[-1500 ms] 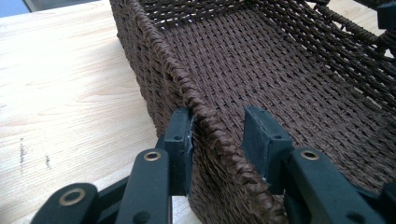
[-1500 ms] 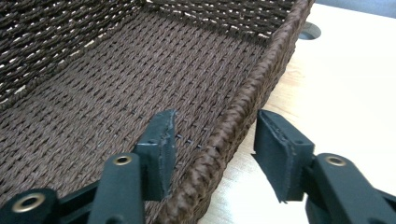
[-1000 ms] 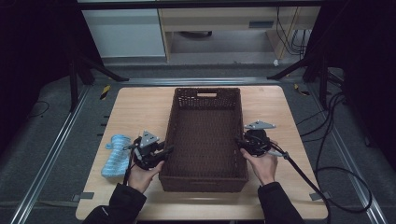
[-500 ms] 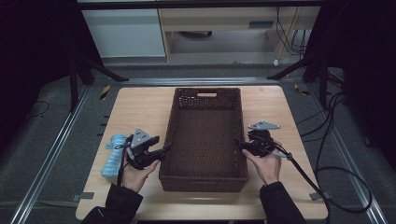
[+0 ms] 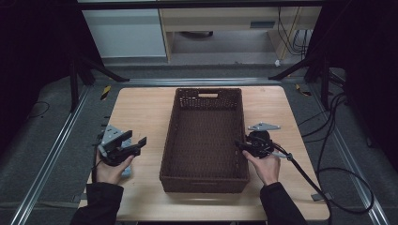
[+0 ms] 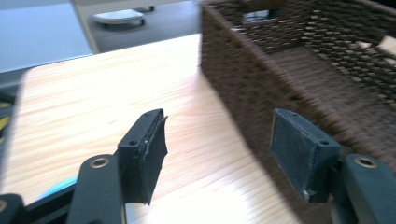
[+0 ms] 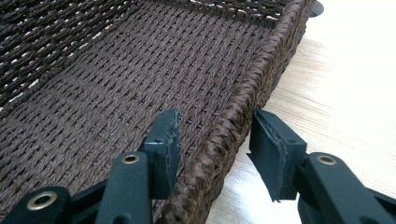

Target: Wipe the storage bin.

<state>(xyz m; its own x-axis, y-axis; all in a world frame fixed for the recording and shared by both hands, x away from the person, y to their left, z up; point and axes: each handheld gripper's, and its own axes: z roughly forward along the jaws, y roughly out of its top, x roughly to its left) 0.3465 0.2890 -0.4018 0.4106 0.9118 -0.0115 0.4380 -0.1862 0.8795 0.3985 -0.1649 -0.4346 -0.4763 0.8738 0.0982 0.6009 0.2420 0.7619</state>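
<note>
Wooden desk (image 5: 141, 108): left tool (image 5: 140, 144), jaws just opened and empty, has the basket (image 5: 170, 136) to its right. The right tool (image 5: 239, 146), jaws just closing, straddles the rim unclamped. The basket seems placed; next, lift clear.

The high view looks forward and down over the pale wooden table (image 5: 141, 112); both gripper views sit low and close, sharing the dark brown woven wicker basket (image 5: 205, 136) (image 6: 299, 70) (image 7: 116, 70).
</note>
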